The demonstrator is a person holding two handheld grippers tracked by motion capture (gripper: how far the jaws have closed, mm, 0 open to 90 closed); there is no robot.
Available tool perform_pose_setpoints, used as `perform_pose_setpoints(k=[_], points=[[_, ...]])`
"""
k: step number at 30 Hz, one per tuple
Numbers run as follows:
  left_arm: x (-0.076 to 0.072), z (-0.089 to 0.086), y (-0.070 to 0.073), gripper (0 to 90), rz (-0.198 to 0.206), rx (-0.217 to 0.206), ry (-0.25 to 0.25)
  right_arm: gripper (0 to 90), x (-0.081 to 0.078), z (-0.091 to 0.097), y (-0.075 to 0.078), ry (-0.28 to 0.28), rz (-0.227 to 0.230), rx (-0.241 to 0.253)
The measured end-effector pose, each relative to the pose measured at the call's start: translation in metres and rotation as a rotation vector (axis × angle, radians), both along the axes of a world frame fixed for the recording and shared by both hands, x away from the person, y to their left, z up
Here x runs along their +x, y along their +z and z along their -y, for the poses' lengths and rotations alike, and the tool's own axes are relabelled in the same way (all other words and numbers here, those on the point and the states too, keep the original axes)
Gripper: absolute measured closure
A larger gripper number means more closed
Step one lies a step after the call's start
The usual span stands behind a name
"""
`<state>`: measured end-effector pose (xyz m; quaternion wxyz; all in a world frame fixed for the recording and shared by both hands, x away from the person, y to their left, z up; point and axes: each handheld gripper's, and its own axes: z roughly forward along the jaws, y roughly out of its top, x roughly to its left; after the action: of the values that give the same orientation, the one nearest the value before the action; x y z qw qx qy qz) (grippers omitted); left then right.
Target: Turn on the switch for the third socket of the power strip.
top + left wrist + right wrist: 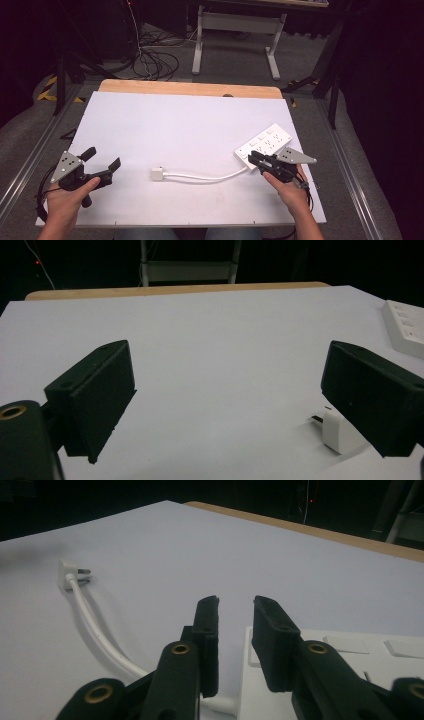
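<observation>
You are holding your left tool (pixel 103 161) wide apart over the white surface (pixel 180 125), the plug (pixel 157 174) lying just to its right. Your right tool (pixel 254 157), slightly parted, is hovering at the power strip's (pixel 265 141) near end. Likely next: grasping the plug.

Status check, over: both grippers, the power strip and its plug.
Left gripper open, jaws wide, holding nothing. Right gripper jaws narrowly apart at the power strip end, nothing clamped. Plug lies loose mid-board, cord uncrossed.
</observation>
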<state>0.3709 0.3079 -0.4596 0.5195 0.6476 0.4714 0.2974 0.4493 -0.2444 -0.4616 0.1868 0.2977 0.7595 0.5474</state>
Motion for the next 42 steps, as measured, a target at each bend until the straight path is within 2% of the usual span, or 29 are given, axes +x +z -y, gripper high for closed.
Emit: perform_pose_setpoints(k=[15,27,37,42], points=[[0.000,-0.001,0.000,7.7,-0.002,-0.001,0.000,90.0,0.000,0.004,0.004,-0.033,-0.001,-0.023],[0.000,-0.001,0.000,7.6,-0.002,-0.001,0.001,90.0,-0.001,0.005,0.008,-0.052,0.000,-0.028],[0.000,-0.001,0.000,7.7,-0.003,-0.002,0.001,90.0,-0.001,0.010,0.010,-0.101,0.016,-0.005],[0.000,-0.001,0.000,7.7,-0.003,-0.001,-0.001,90.0,0.000,0.012,0.010,-0.103,0.014,0.000]])
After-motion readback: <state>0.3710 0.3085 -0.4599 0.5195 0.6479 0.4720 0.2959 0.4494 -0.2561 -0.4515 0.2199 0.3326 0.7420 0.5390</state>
